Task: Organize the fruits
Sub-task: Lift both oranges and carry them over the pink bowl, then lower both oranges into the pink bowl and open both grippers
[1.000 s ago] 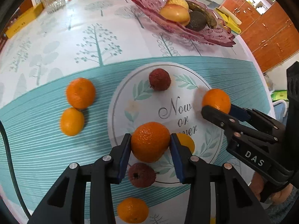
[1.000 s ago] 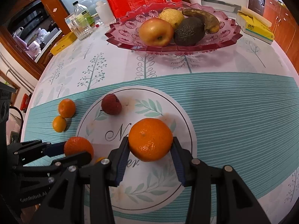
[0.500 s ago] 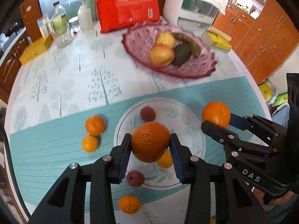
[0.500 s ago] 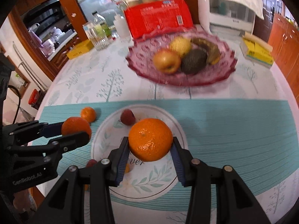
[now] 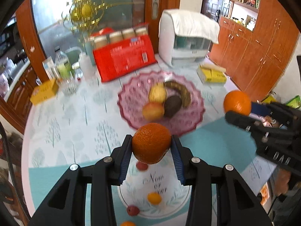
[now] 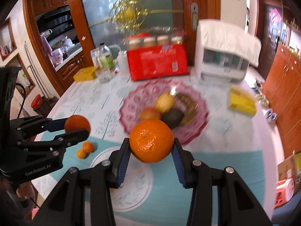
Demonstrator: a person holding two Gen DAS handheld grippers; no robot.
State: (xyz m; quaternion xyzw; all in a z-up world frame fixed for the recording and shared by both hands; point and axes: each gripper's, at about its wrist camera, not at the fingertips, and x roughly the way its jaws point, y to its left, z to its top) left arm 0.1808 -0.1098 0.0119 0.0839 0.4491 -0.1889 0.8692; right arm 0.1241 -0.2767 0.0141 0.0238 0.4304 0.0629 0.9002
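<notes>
My left gripper [image 5: 151, 146] is shut on an orange [image 5: 151, 143] and holds it high above the table. My right gripper [image 6: 151, 144] is shut on another orange [image 6: 151, 141], also raised; it shows at the right of the left wrist view [image 5: 237, 102]. The pink glass fruit bowl [image 5: 195, 113] ahead holds an apple [image 5: 152, 111], a lemon [image 5: 157, 94], an avocado [image 5: 172, 105] and a banana [image 5: 181, 92]. Below, on the round printed mat [image 5: 161, 184], lie a small orange [image 5: 154, 197] and two lychees [image 5: 142, 166]. Two small oranges [image 6: 85, 149] lie left of the mat.
Behind the bowl stand a red package [image 5: 124, 60], a white appliance [image 5: 188, 43], a yellow box [image 5: 211, 75], and bottles and a glass [image 5: 64, 69] at the left. A yellow box [image 5: 44, 92] lies at the far left. Wooden cabinets [image 5: 263, 52] stand to the right.
Both grippers have risen well above the table with their oranges and tilted up toward the fruit bowl; the mat and loose fruit now sit lower and smaller in view.
</notes>
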